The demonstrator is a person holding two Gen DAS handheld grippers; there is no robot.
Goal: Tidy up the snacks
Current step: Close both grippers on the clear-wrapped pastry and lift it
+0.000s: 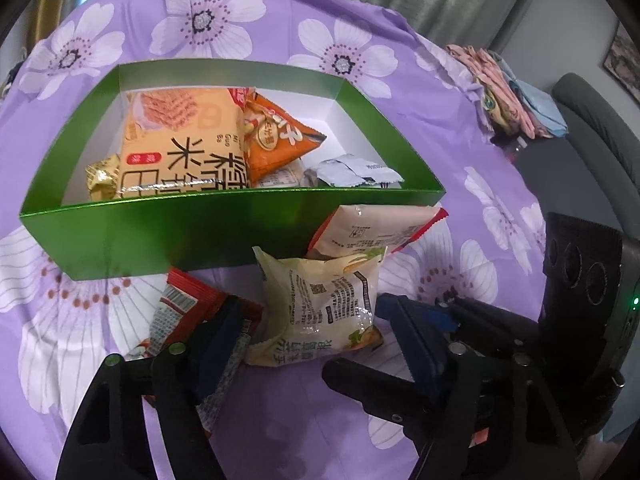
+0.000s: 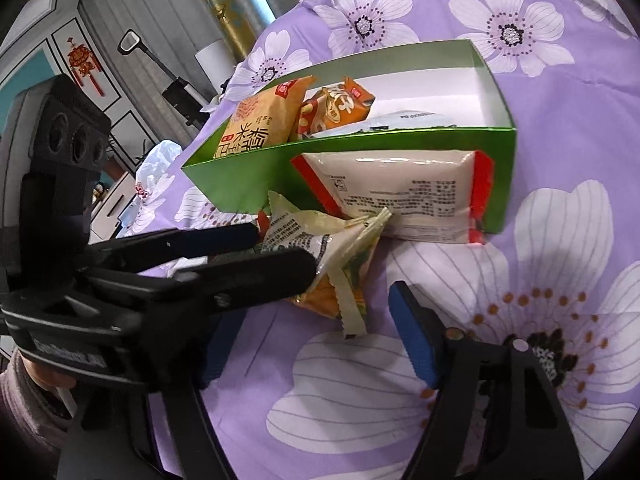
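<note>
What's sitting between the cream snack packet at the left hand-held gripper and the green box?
In the left wrist view, a white packet with red ends leans on the green box wall, behind the cream snack packet.

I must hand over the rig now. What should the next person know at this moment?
Left gripper: jaws open around the pale yellow-green packet, not yet closed on it.
Right gripper: open, holds nothing, just beside the same packet.
Green box: already holds the large orange packet, the small orange bag, a gold sweet and a white sachet.
Left outside, on the purple cloth: the pale packet, the beige packet with red ends leaning on the box front, and the red packet.
</note>
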